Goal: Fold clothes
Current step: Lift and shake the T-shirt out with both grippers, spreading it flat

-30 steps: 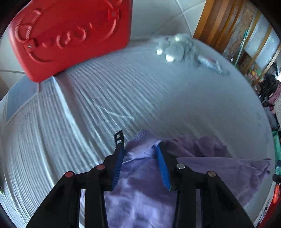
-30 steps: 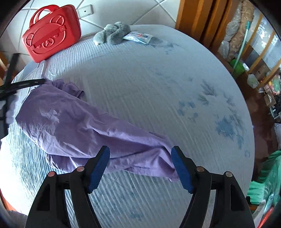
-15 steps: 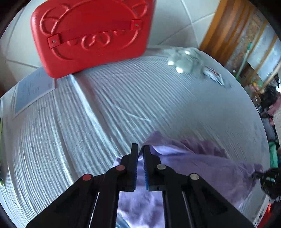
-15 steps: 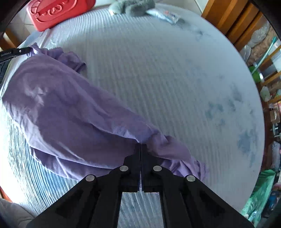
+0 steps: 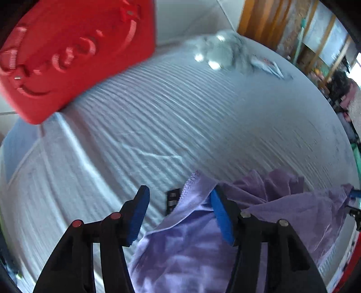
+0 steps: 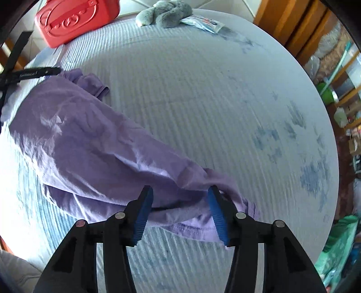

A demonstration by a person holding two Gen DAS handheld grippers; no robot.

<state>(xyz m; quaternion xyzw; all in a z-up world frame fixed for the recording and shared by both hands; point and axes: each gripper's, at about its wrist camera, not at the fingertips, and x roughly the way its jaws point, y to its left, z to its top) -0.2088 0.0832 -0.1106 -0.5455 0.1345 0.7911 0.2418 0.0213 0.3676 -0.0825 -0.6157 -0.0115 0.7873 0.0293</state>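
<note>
Spreading across nearly everything I see is the bed point(image 6: 203, 101), covered in a pale blue ribbed sheet with darker blue flower prints toward its right side. On it lies the purple garment point(image 6: 94, 153), rumpled and stretched in a long diagonal from the upper left of my right wrist view down to the lower middle, a bunched sleeve poking out at its top end. A red case point(image 6: 74, 20) with a moulded bear face stands at the head of the bed, and near it rest a grey plush toy point(image 6: 164, 11) and a small printed packet point(image 6: 203, 22) just beside it. My right gripper point(image 6: 179, 211) has its jaws spread wide, straddling the garment's lower hem without pinching it. My left gripper point(image 5: 178, 214) is likewise spread apart, over the garment's other end point(image 5: 198, 248), where a black label point(image 5: 172, 201) shows beside the ribbed neckline edge. That view is blurred.
</note>
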